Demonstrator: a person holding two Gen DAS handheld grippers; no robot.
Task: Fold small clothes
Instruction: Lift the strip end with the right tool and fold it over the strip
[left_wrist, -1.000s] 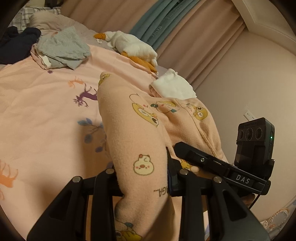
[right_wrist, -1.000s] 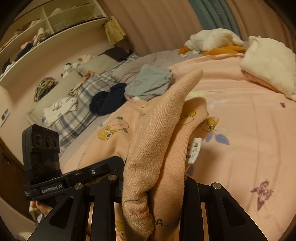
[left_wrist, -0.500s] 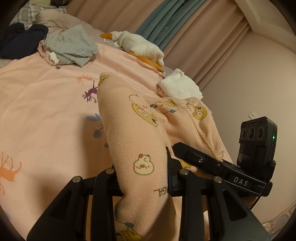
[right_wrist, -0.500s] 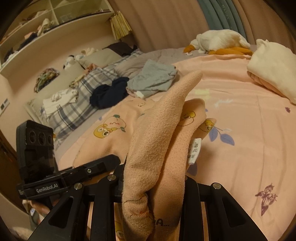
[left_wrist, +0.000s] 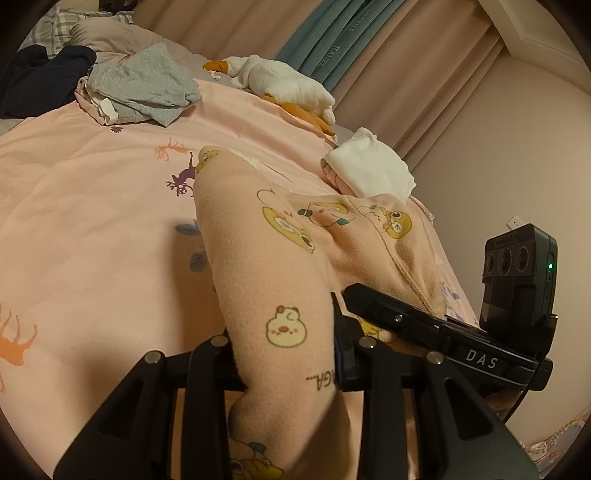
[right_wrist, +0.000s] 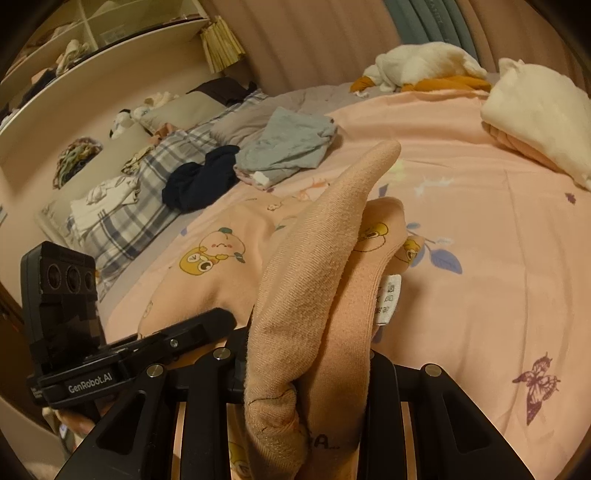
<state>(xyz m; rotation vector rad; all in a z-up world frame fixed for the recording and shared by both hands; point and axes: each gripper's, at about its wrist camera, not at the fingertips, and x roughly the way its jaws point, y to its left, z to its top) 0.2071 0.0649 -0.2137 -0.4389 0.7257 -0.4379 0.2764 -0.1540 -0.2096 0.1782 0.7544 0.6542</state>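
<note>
Item: peach garment (left_wrist: 273, 258), lower centre of both views; I am pinching it in my left gripper (left_wrist: 288, 369) and right gripper (right_wrist: 306, 373), over the bedspread (left_wrist: 92, 229).

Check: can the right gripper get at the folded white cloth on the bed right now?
Probably not yet. The right gripper is clamped on the peach cartoon-print garment. The folded white cloth lies apart across bare pink bedsheet; the path looks free once the jaws are emptied.
</note>
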